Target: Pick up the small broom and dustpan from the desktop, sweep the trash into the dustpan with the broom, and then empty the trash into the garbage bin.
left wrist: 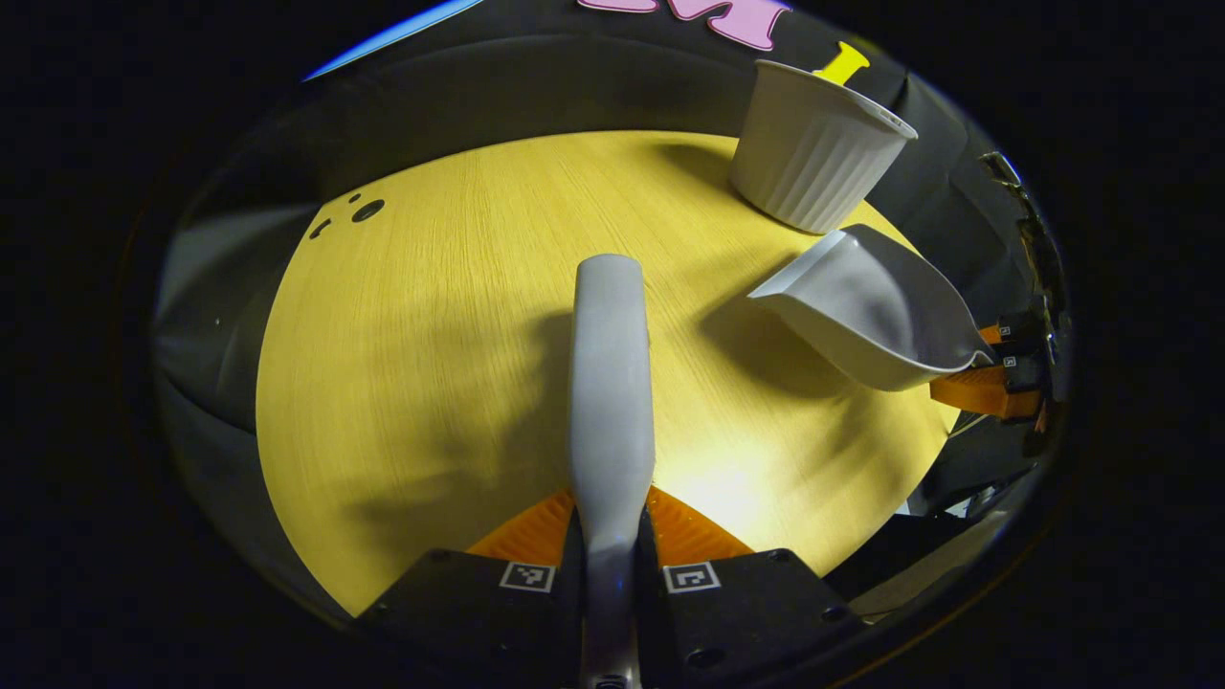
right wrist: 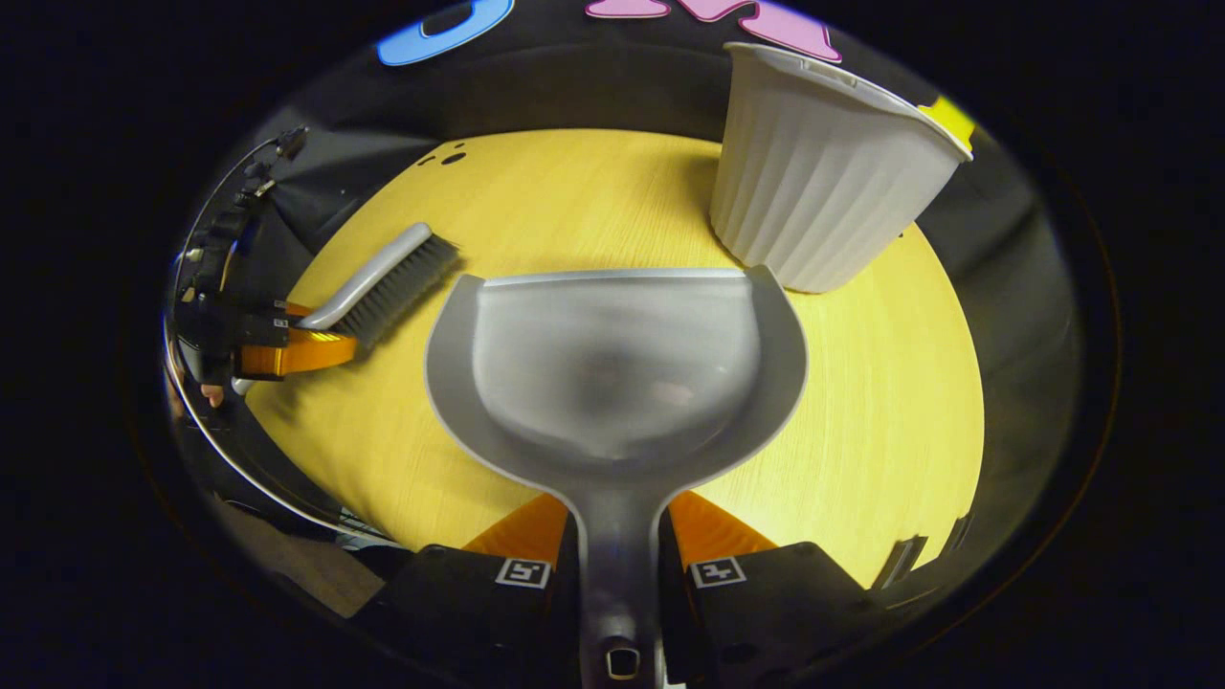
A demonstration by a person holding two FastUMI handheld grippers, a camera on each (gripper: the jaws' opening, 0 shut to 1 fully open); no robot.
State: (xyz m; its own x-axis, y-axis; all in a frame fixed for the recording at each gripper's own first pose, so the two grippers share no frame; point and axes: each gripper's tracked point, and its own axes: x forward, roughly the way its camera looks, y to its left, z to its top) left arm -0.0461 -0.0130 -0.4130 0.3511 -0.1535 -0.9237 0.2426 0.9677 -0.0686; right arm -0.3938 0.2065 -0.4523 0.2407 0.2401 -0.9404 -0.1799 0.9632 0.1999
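Both pairs of jaws are clamped on a handle: the left gripper [left wrist: 612, 536] grips the small broom [left wrist: 611, 383] by its grey handle, and the right gripper [right wrist: 617, 545] grips the dustpan [right wrist: 612, 364] by its stem. In the right gripper view the broom sits at far left, held off to the side with its dark bristles [right wrist: 397, 287] pointing across the yellow bench [right wrist: 861, 402]. The dustpan is in the middle, its mouth facing the white ribbed garbage bin [right wrist: 823, 172], which stands at the right near the bench's far edge.

I cannot make out any trash on the bench, and the pan looks bare apart from a faint smudge, so how far along the job is stays unclear. The likely trouble is at the bin: it stands close to the pan's lip, looks light, and a nudge could tip it or push it off the edge. If the pan carries anything, tilting it short of the rim would spill it back onto the bench
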